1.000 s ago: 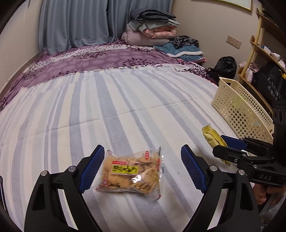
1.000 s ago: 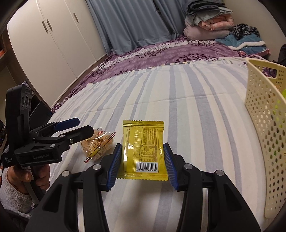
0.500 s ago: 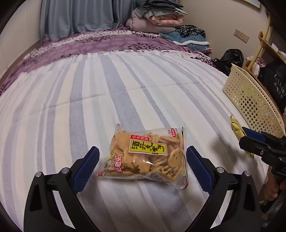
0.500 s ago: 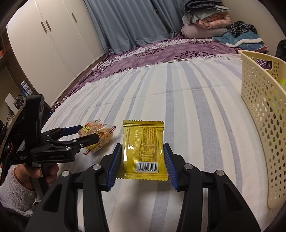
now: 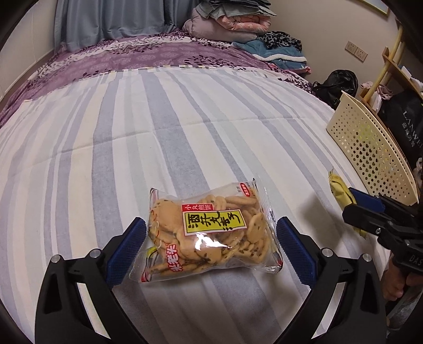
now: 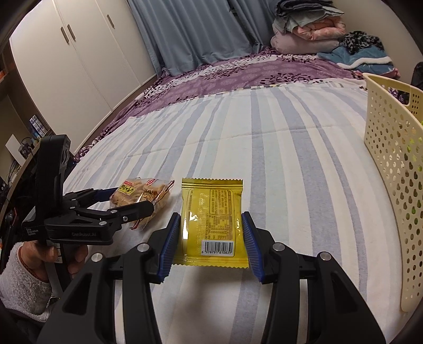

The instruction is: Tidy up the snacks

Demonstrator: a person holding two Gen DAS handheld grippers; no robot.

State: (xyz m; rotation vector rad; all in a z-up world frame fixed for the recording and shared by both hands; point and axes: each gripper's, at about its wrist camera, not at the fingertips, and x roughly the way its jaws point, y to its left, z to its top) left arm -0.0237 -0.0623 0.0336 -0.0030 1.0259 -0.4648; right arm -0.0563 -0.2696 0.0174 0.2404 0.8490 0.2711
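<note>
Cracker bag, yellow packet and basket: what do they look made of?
Cracker bag: thin clear glossy plastic film; crackers show through, glare on it. Yellow packet: opaque printed film, slightly shiny, with serrated sealed ends; foil lining can't be told. Basket: rigid cream plastic, matte, with moulded perforations.

On the bed (image 5: 185, 127), a cracker bag (image 5: 208, 232) lies between the spread jaws of the left gripper (image 5: 211, 247). To its right, a flat packet (image 6: 212, 225) sits clamped in the right gripper (image 6: 211, 244). Farther right, a perforated basket (image 6: 394, 169) stands near the bed's edge, perhaps holding something. Folded bedding (image 5: 227, 21) is stacked at the far end.
</note>
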